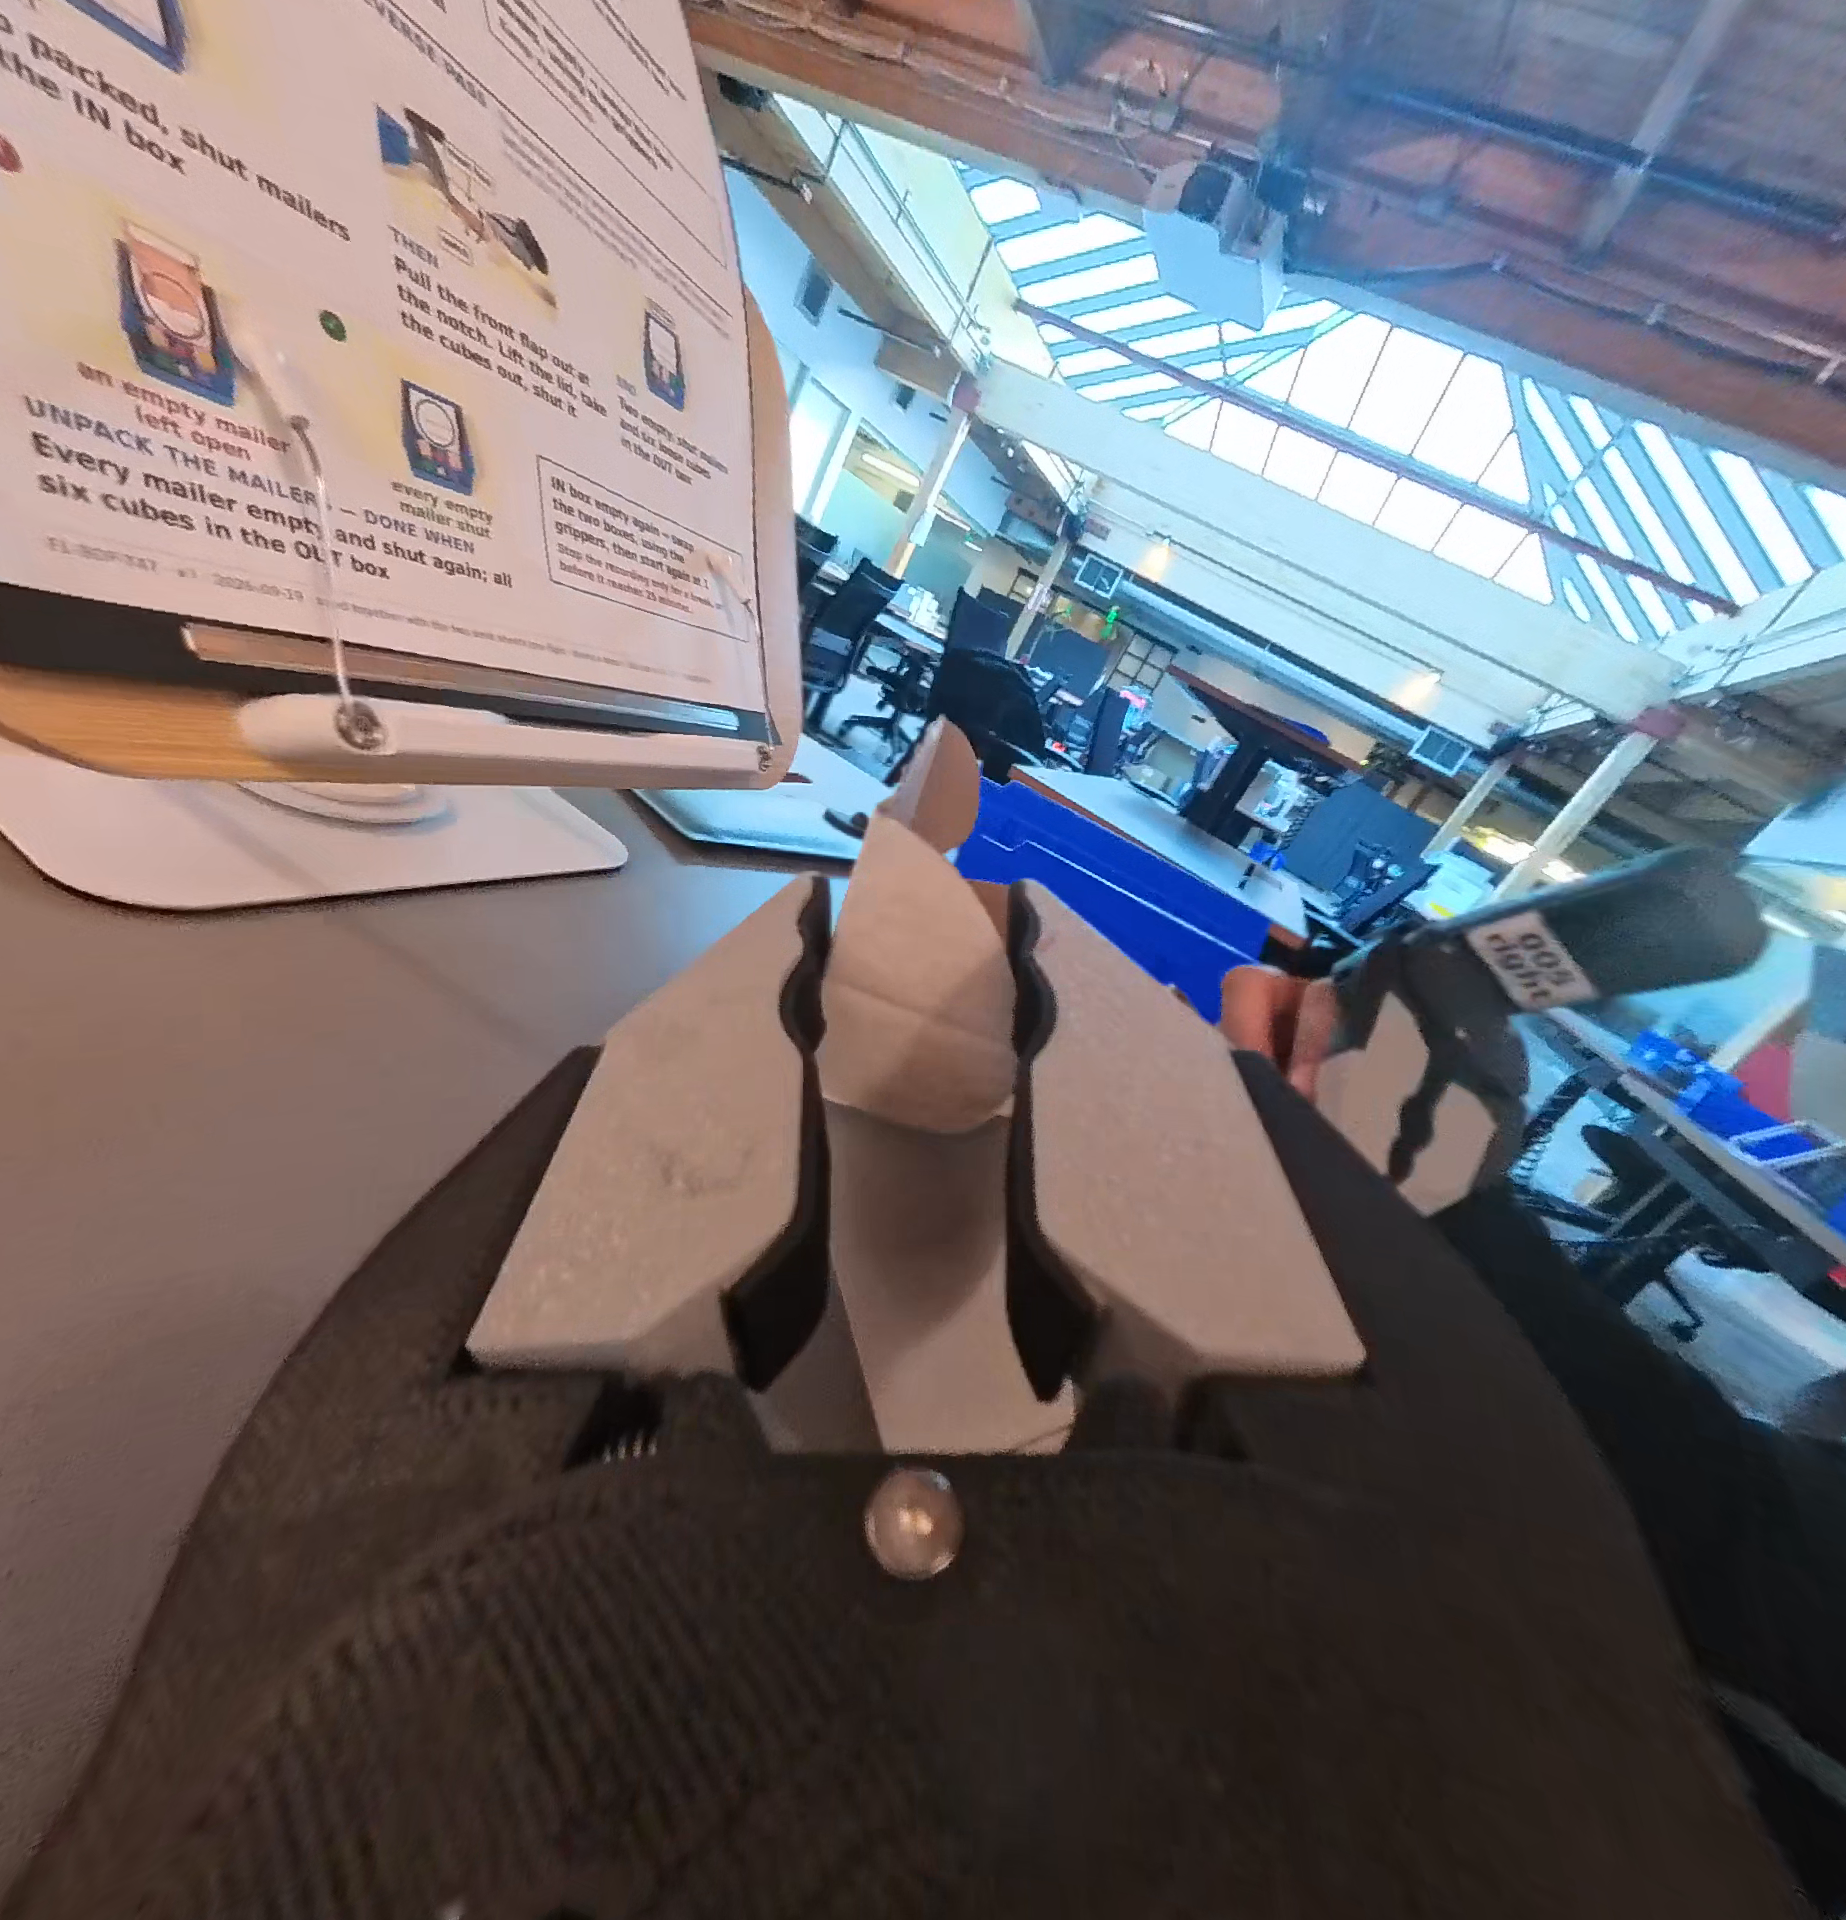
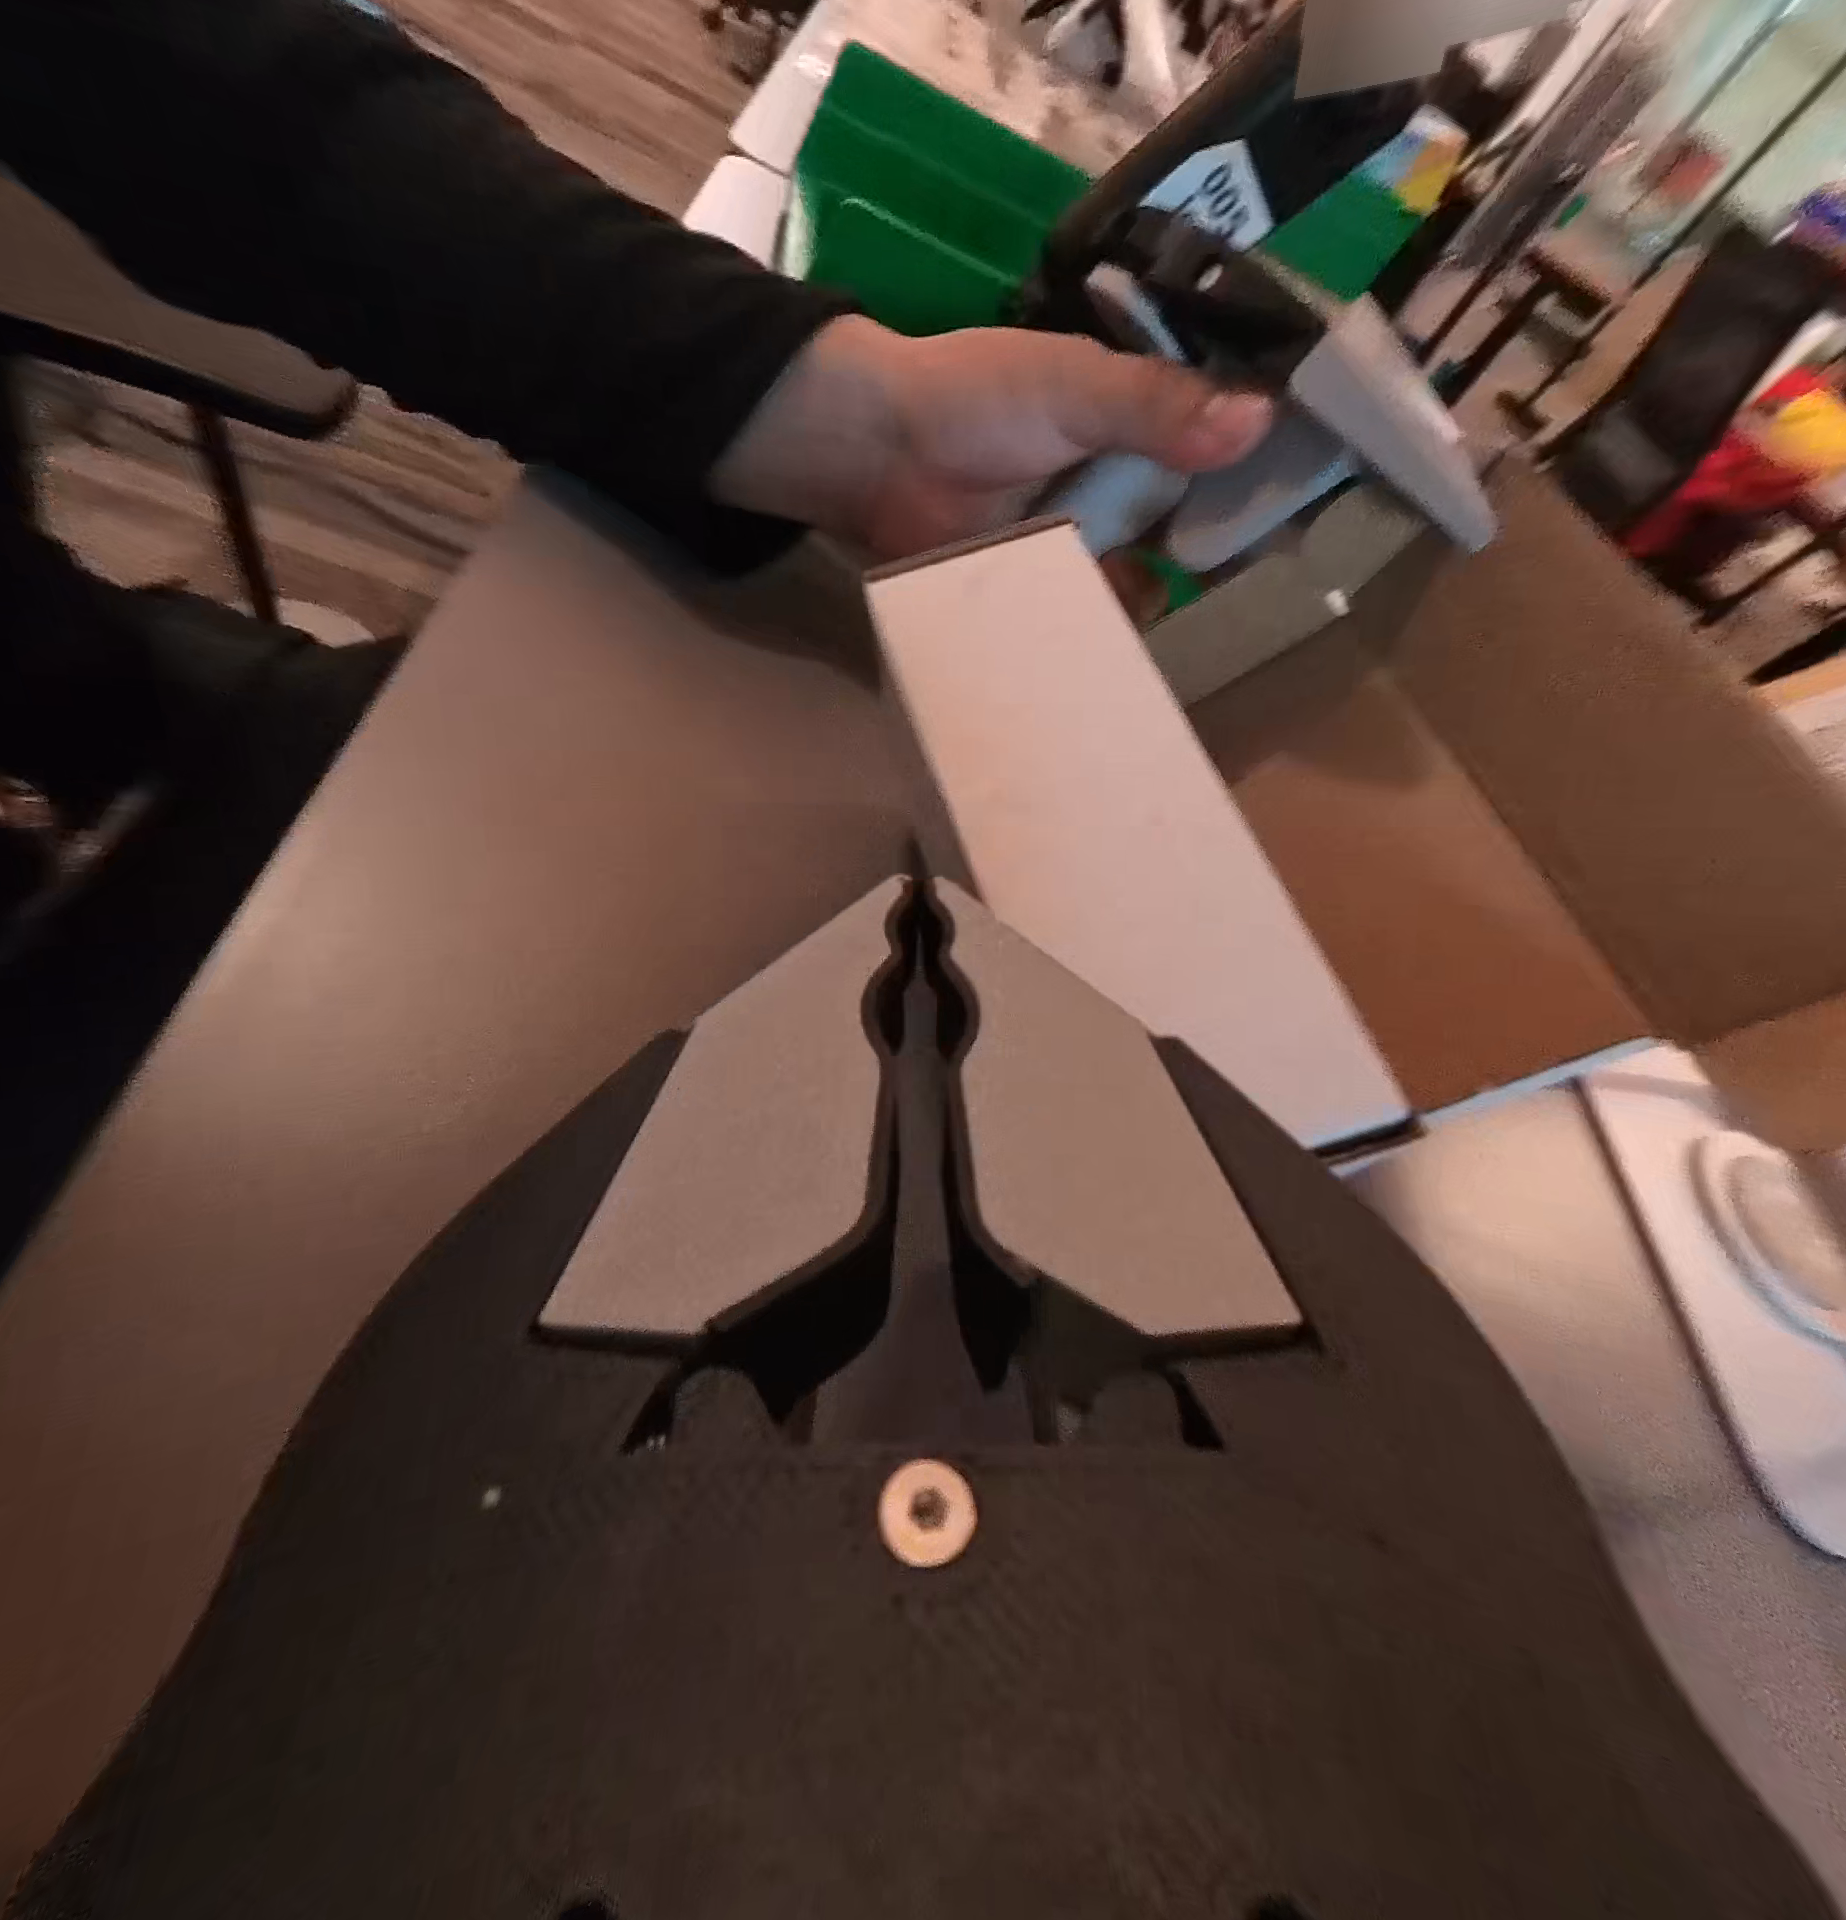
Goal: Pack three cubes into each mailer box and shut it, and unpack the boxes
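In the left wrist view my left gripper [image 1: 914, 914] is shut on a folded piece of the mailer box's cardboard [image 1: 898, 997]. The pale piece stands up between both pads, and its tip pokes out past the fingertips. In the right wrist view my right gripper [image 2: 919, 883] is shut, with its tips close against a large cardboard panel [image 2: 534, 831] of the mailer, beside a white strip-shaped flap [image 2: 1085, 810]. I see nothing between its pads. The left gripper [image 2: 1397, 447], held by a hand [image 2: 950, 416], is at the brown open box's far wall [image 2: 1470, 831]. The right gripper also shows in the left wrist view [image 1: 1418, 1122].
An instruction sheet on a white stand [image 1: 327, 364] rises at the left on the dark table [image 1: 223, 1091]. A blue bin [image 1: 1106, 883] stands behind the fingertips. A green bin [image 2: 929, 229] stands at the back, and the stand's white base [image 2: 1781, 1299] is at the right. About 20 centimetres separates my left fingertips from my right.
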